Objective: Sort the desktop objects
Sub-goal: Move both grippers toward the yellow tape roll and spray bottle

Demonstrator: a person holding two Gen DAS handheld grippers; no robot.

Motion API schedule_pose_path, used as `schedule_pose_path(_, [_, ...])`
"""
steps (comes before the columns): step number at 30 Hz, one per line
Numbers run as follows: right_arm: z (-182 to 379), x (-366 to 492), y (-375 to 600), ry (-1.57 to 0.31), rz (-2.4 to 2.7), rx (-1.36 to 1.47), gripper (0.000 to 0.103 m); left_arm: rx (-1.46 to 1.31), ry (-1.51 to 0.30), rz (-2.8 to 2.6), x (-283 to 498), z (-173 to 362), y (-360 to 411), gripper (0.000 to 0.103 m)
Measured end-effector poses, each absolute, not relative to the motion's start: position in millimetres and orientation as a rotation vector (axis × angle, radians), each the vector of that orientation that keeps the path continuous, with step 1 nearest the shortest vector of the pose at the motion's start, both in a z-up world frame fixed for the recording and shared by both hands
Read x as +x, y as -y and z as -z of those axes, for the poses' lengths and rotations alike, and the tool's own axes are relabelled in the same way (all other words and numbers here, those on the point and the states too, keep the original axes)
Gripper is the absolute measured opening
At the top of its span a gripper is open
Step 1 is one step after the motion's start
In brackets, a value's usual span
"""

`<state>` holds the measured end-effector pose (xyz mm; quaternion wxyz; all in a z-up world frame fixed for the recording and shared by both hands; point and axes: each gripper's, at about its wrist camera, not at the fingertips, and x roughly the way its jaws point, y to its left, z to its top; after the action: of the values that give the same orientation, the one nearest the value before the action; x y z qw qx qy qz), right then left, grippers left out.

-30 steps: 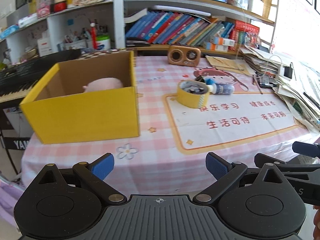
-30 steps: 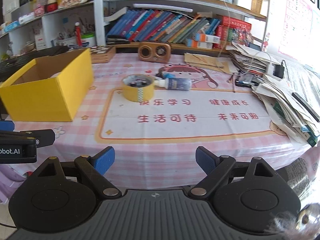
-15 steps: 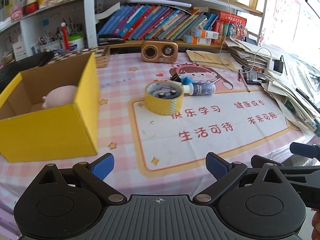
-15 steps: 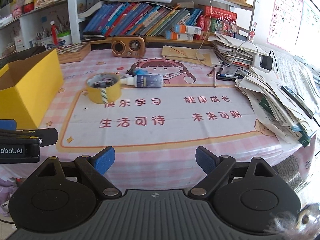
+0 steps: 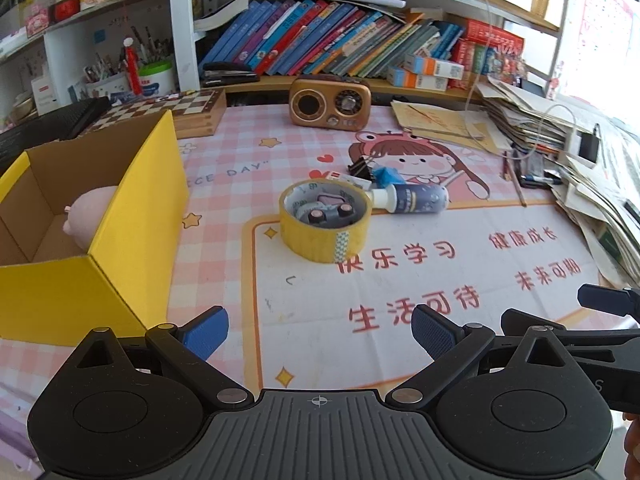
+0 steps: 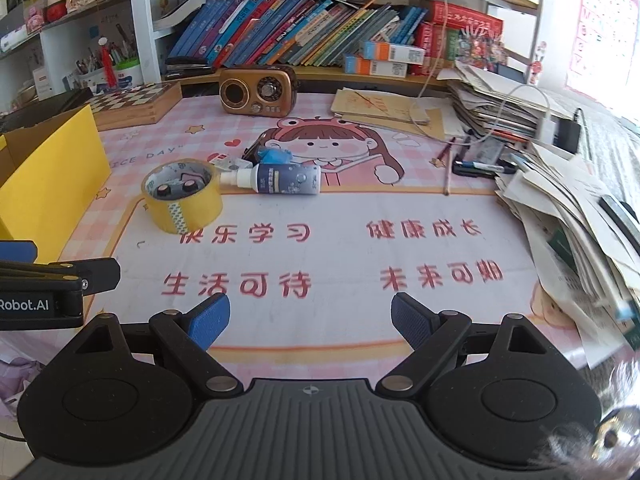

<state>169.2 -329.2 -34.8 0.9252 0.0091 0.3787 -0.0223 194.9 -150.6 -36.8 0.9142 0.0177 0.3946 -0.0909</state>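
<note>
Holding: both my grippers low over the near edge of the desk, empty, because nothing is picked yet and from here I can see the whole spread.
Left gripper (image 5: 320, 330): fingers spread wide, grasping nothing; it faces the tape roll, so I judge that is its likely target.
Right gripper (image 6: 310, 322): fingers likewise released and empty, pointed at the printed mat (image 6: 400, 208) just beside the left one.
Yellow box (image 5: 132, 216): stands open-topped at my left, near enough that a carried item needs only a short swing; a pink soft toy (image 5: 90, 216) already lies inside, which tells me this is the sorting bin.
Tape roll (image 5: 326, 220): lies flat on the mat's far left corner, well apart from my fingers; small dark things sit inside its core, what they are I cannot tell.
Spray bottle (image 6: 280, 180): lies on its side touching or nearly touching the roll, nozzle toward it, so it may roll when nudged.
Binder clip (image 5: 360, 168): just behind the bottle, partly hidden.
Left to do: roll, bottle and clip are not yet in the box.
Risk: lifting the roll could spill whatever sits within it.
</note>
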Motion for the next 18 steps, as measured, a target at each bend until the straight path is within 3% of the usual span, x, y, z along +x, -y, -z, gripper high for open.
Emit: schedule_pose_path(18, [52.5,242.6,366.5,-0.826,-0.062,0.023,0.087,0.039,-0.861,0.089,255.3,51.3,178.5,0.1])
